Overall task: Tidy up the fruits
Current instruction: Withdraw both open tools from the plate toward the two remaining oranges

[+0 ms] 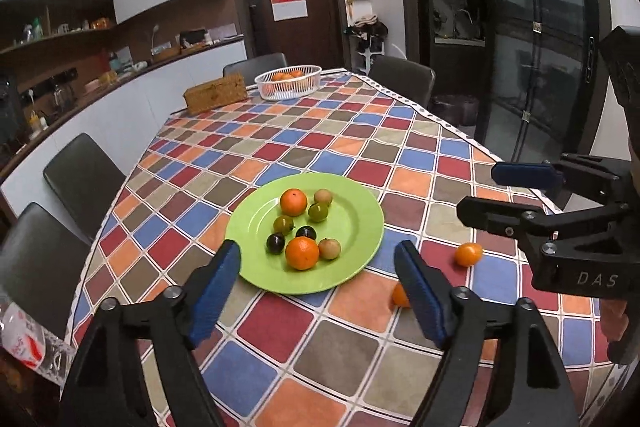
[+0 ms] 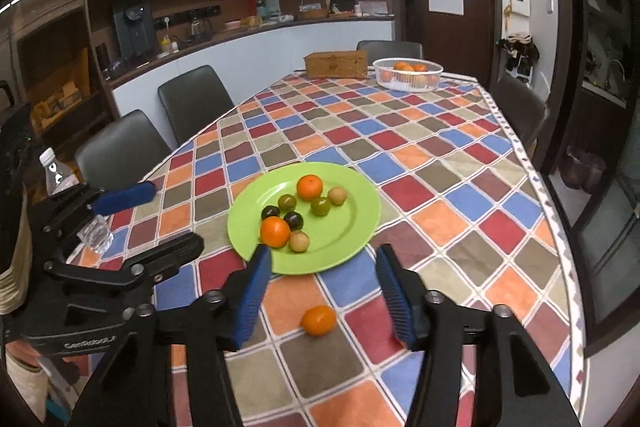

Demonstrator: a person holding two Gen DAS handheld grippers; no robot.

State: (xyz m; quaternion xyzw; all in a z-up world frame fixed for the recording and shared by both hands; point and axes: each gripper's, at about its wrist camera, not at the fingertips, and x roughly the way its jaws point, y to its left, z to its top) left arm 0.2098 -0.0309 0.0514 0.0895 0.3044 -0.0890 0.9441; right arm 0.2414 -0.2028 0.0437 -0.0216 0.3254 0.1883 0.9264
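A green plate point(image 1: 356, 227) point(image 2: 352, 223) on the checked tablecloth holds two oranges point(image 1: 302, 253) point(image 2: 275, 231), two dark plums and several small green and tan fruits. A loose orange point(image 1: 468, 254) point(image 2: 319, 320) lies on the cloth to the right of the plate. Another orange point(image 1: 400, 295) peeks out behind my left gripper's right finger. My left gripper point(image 1: 318, 297) is open and empty, just short of the plate's near rim. My right gripper point(image 2: 322, 297) is open and empty, with the loose orange lying between its fingers.
A white basket point(image 1: 288, 83) point(image 2: 408, 74) with oranges and a wicker box point(image 1: 216, 93) point(image 2: 336, 65) stand at the table's far end. Dark chairs point(image 1: 82, 175) line the left side. A plastic bottle point(image 2: 60, 179) stands at the left edge.
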